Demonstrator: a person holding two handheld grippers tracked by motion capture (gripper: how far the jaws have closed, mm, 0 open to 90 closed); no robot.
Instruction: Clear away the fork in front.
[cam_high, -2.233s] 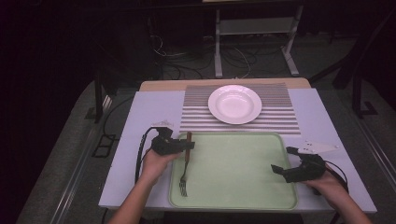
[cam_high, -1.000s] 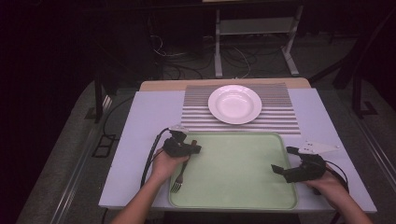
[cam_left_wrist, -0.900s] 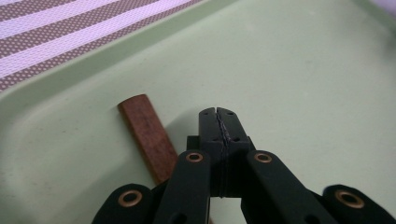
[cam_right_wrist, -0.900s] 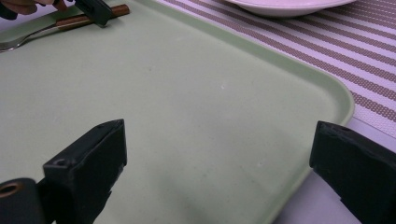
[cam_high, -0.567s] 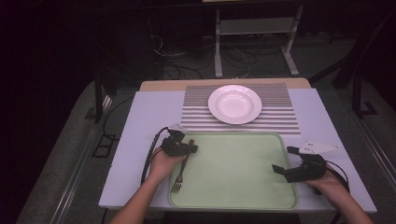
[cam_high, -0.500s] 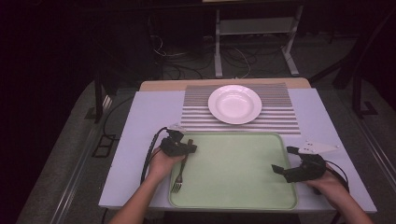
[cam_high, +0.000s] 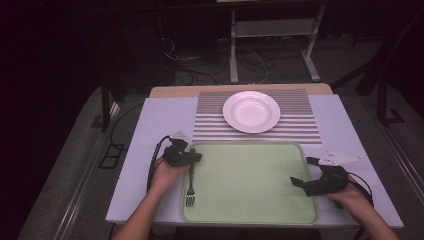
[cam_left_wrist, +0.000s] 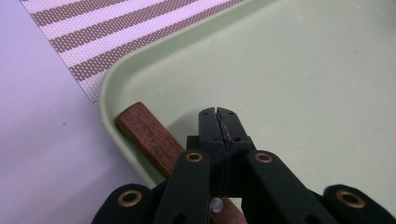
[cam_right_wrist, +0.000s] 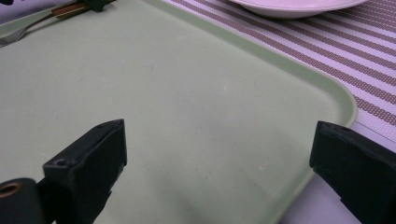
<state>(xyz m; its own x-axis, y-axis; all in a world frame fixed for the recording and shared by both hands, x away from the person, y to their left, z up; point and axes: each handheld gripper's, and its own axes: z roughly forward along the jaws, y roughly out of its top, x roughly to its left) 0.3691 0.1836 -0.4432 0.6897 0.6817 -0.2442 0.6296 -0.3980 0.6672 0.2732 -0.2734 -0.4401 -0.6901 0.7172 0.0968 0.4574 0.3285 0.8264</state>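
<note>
Your left hand-held gripper (cam_high: 192, 156) sits at the near-left corner of the green tray (cam_high: 250, 212), and its jaws are pressed flat together. In the left gripper view the wooden handle of the fork (cam_left_wrist: 149, 135) passes underneath those clenched jaws rather than between them, so you are not gripping it. The fork (cam_high: 190, 182) lies along the tray's left rim, handle end toward the striped placemat (cam_high: 210, 115), tines pointing back at you. I judge the step in hand to be nudging or lining up the fork before a proper pick. The next move likely calls for you to spread the jaws, drop them either side of the handle and close on the wood; the rim is close, so come in from above rather than from the side. Your left forearm comes in from below at a slant, the wrist bent so the gripper points across toward the tray's middle.

The white plate (cam_high: 251, 111) stands on the placemat, well apart from the fork.

Your right hand-held gripper (cam_high: 306, 174) rests at the tray's right edge on the worktop (cam_high: 150, 125), jaws released and wide with nothing between them, forearm low and aimed leftward over the tray
</note>
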